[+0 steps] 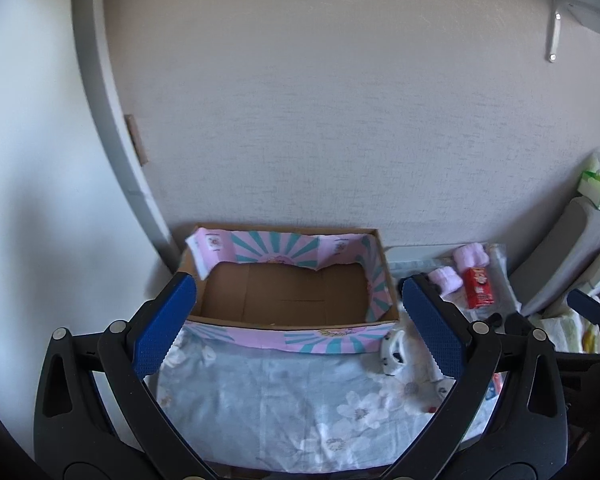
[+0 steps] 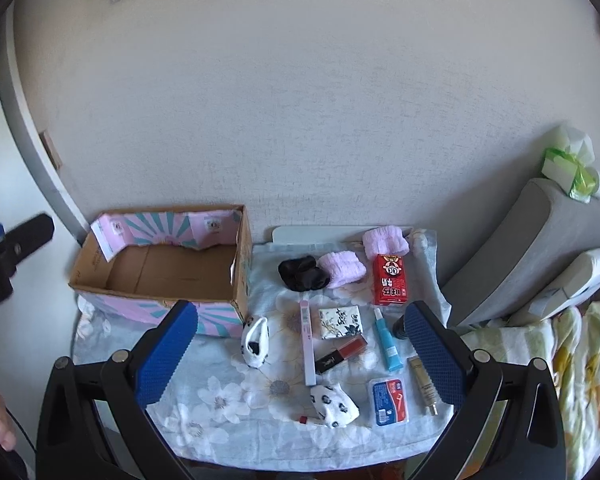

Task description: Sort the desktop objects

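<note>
An open cardboard box (image 1: 288, 292) with pink and teal paper stands empty at the table's back left; it also shows in the right wrist view (image 2: 160, 268). My left gripper (image 1: 300, 320) is open and empty in front of the box. My right gripper (image 2: 300, 344) is open and empty above the scattered items: a red carton (image 2: 390, 280), pink scrunchies (image 2: 342, 268), a black scrunchie (image 2: 302, 274), a pink stick (image 2: 307, 342), a patterned square box (image 2: 340, 322), a lipstick (image 2: 340, 354), a blue tube (image 2: 387, 340), spotted socks (image 2: 256, 340) and a blue floss case (image 2: 388, 402).
A floral cloth (image 2: 220, 400) covers the small table. Grey cushions (image 2: 520, 248) and a striped towel (image 2: 548, 360) lie to the right. The wall (image 2: 300, 120) is close behind. A gold tube (image 2: 424, 386) lies by my right finger. My left gripper shows at the far left (image 2: 4, 252).
</note>
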The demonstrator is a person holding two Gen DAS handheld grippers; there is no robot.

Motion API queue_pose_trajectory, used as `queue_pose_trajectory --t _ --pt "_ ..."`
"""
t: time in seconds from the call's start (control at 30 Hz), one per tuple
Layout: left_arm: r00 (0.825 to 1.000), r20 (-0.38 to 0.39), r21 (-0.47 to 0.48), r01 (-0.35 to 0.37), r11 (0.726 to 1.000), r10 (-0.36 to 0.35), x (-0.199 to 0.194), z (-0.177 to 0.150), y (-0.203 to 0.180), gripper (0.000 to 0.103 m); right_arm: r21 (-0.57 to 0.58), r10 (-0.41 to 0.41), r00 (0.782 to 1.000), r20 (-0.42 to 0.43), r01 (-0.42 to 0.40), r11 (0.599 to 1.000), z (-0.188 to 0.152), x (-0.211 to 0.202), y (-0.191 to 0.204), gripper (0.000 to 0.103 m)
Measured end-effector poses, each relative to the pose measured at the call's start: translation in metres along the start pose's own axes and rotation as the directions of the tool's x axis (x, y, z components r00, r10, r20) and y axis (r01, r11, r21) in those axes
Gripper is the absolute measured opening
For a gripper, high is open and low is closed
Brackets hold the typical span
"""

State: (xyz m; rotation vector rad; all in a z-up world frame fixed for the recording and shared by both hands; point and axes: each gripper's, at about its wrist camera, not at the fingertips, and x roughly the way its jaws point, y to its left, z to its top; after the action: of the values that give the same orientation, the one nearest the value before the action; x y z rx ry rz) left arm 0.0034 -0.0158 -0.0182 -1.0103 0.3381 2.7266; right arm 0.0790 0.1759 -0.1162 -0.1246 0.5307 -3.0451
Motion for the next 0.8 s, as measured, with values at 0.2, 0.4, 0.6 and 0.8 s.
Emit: queue_pose_trajectory --t 0.2,0.4,0.6,0.8 --pt "1.000 -0.005 0.045 0.010 0.999 -0.009 0.001 0.000 -0.007 0.103 -0.070 -0.066 0.997 0.027 0.068 0.995 0.002 -0.004 0.003 0.103" --pt "1.000 0.030 0.093 -0.002 0.996 -0.001 -0.009 -0.002 -0.013 0.103 -0.059 -0.026 0.999 0.020 0.027 0.998 0.005 -0.011 -0.005 0.103" --pt "0.999 0.027 0.142 0.016 0.990 -0.020 -0.008 -0.006 -0.021 0.103 -0.062 -0.129 0.983 -0.133 0.121 0.991 0.009 -0.008 -0.026 0.103" --pt "0.998 -0.035 0.163 0.062 0.985 -0.057 0.012 -0.022 -0.031 0.103 -0.050 -0.134 0.977 -0.166 0.127 0.991 0.001 -0.005 -0.043 0.103"
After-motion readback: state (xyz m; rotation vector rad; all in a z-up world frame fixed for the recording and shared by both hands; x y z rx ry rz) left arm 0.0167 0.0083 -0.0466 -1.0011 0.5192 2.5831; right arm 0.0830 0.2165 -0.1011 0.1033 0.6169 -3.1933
